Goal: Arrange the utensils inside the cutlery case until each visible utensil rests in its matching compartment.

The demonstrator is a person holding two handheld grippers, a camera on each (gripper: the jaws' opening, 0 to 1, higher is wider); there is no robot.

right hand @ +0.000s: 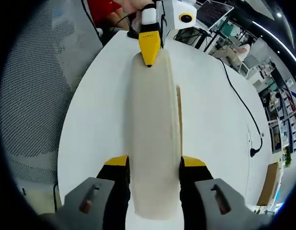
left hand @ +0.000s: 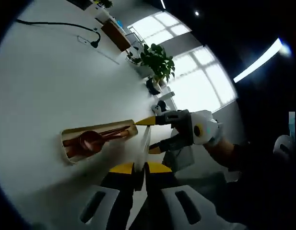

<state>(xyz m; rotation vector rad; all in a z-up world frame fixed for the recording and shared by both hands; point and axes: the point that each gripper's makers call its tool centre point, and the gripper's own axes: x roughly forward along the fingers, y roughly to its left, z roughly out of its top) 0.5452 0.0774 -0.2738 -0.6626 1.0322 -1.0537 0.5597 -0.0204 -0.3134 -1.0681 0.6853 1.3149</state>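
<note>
Left gripper view: white round table (left hand: pixel 52 72). Open cutlery case (left hand: pixel 97 140) lies at about 9 o'clock from the left gripper (left hand: pixel 140 168), near it, holding a brown spoon (left hand: pixel 90 140) and other brown utensils, handles toward 3 o'clock; which compartment each sits in is too small to tell. Left gripper jaws are nearly together, pinching the end of a pale lid (left hand: pixel 145 141) seen edge-on, running up toward 12 o'clock. The right gripper (left hand: pixel 155 135), with a person's hand behind it, comes in from 3 o'clock; its yellow tips sit either side of the lid's far end. Potted plant (left hand: pixel 156 60) at 1 o'clock by bright windows; black cable (left hand: pixel 56 24) at 11 o'clock on the table.

Right gripper view: right gripper (right hand: pixel 155 165) jaws spread wide, clamped on both long sides of the lid (right hand: pixel 153 139), which stretches to 12 o'clock. Left gripper (right hand: pixel 150 48) holds the far end, jaws closed on it. Black cable (right hand: pixel 243 110) at 3 o'clock on the table (right hand: pixel 90 124).
</note>
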